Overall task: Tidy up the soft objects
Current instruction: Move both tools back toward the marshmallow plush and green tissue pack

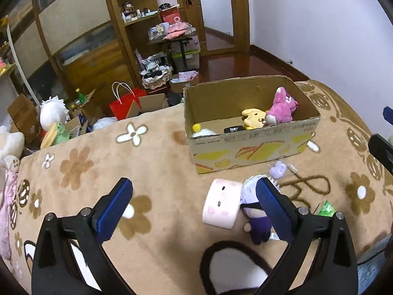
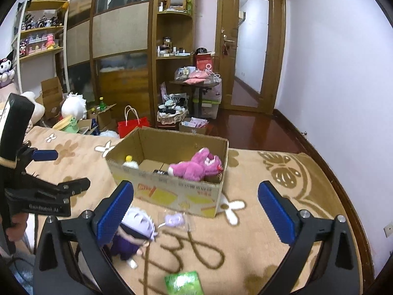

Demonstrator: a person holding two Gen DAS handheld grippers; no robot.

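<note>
An open cardboard box [image 1: 248, 147] [image 2: 172, 194] stands on the flowered blanket and holds a pink plush bear [image 1: 282, 109] [image 2: 196, 166], a yellow plush [image 1: 253, 120] and a white plush with a yellow tip [image 1: 200, 130] [image 2: 130, 163]. In front of it lie a pink cube plush [image 1: 222, 202], a white-haired doll in purple [image 1: 255, 213] [image 2: 133, 231] and a small lilac bagged item [image 1: 278, 169] [image 2: 173, 220]. My left gripper [image 1: 194, 206] is open above the blanket, the cube plush near its right finger. My right gripper [image 2: 195, 209] is open and empty; the doll lies by its left finger.
A green packet [image 2: 183, 282] [image 1: 325, 209] lies near the blanket's front. Beyond the bed are a red bag [image 1: 125, 103] [image 2: 132, 125], open cartons, plush toys on the floor, wooden shelves and a doorway. The left gripper [image 2: 49, 172] shows in the right wrist view.
</note>
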